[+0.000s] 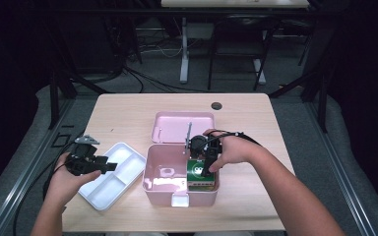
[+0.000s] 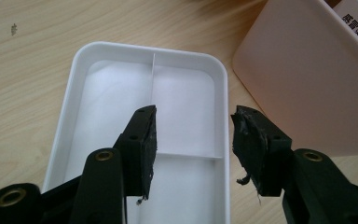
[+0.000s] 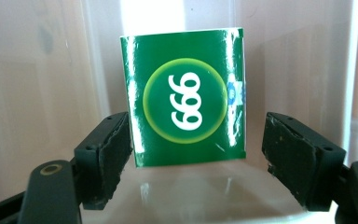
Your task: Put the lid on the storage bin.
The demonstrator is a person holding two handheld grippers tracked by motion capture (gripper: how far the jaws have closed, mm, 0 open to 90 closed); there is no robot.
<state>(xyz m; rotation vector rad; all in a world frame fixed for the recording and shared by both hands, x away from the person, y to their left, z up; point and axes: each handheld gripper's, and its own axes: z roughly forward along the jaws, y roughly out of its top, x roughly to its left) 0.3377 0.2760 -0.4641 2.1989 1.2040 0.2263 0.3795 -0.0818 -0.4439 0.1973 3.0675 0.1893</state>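
Note:
A green carton (image 1: 197, 172) with "999" printed in a circle (image 3: 184, 98) stands in the right half of an open pink box (image 1: 150, 167). My right gripper (image 1: 207, 167) reaches down into that box. In the right gripper view its jaws (image 3: 196, 126) straddle the carton: the left pad sits at the carton's edge and the right pad stands well clear, so it is open. My left gripper (image 1: 109, 166) hovers over a white divided tray (image 1: 109, 184) to the left of the box. It is open (image 2: 193, 135) with nothing between its pads, above the tray's compartments (image 2: 112, 93).
The pink lid (image 1: 177, 125) lies flat behind the box. A small pale object (image 1: 167, 172) rests in the box's left half. The box's outer wall (image 2: 307, 84) is close on the right of the left gripper. A dark hole (image 1: 216, 105) marks the far tabletop.

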